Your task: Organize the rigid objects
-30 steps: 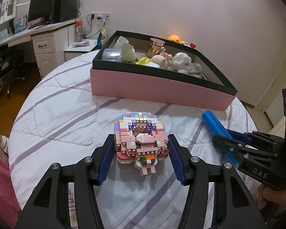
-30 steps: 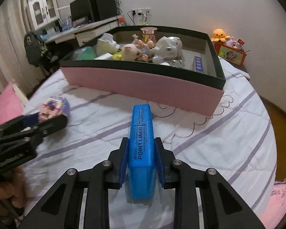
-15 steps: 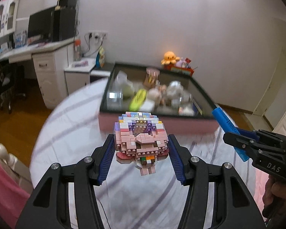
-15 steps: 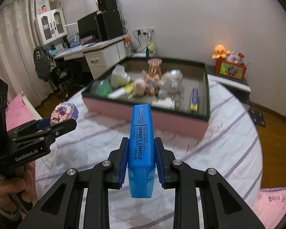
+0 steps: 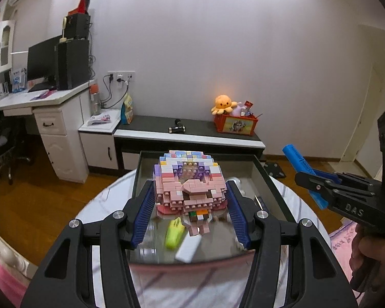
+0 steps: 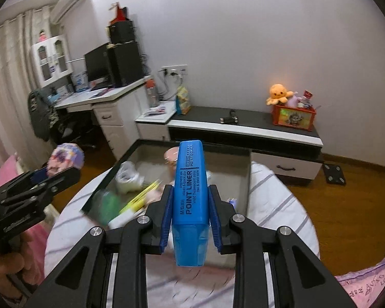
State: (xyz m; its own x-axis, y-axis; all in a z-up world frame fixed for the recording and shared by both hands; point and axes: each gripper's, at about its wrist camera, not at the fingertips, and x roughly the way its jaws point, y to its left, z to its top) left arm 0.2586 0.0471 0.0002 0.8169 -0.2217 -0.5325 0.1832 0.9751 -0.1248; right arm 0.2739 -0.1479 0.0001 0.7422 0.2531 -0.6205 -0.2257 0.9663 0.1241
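Note:
My left gripper (image 5: 190, 200) is shut on a pink and purple brick figure (image 5: 188, 179), held in the air above the dark-rimmed storage box (image 5: 267, 177). My right gripper (image 6: 190, 200) is shut on a blue highlighter pen (image 6: 190, 190) marked POINT LINER, also raised over the box (image 6: 247, 174). In the left wrist view the right gripper (image 5: 318, 182) shows at the right with the blue pen (image 5: 299, 160) sticking out. The right wrist view shows the left gripper (image 6: 51, 177) at the left with the brick figure (image 6: 64, 159). The box holds several small items, blurred.
The box lies on a round bed with a white, purple-striped cover (image 6: 277, 205). Behind it stand a low dark-topped cabinet (image 5: 192, 131), a white desk (image 5: 54, 118) with a monitor, and an orange crate (image 5: 234, 124) with an octopus plush. Wooden floor surrounds the bed.
Both grippers have risen from near the bed cover to above the box, each still holding its object. The views now look down into the box from higher up.

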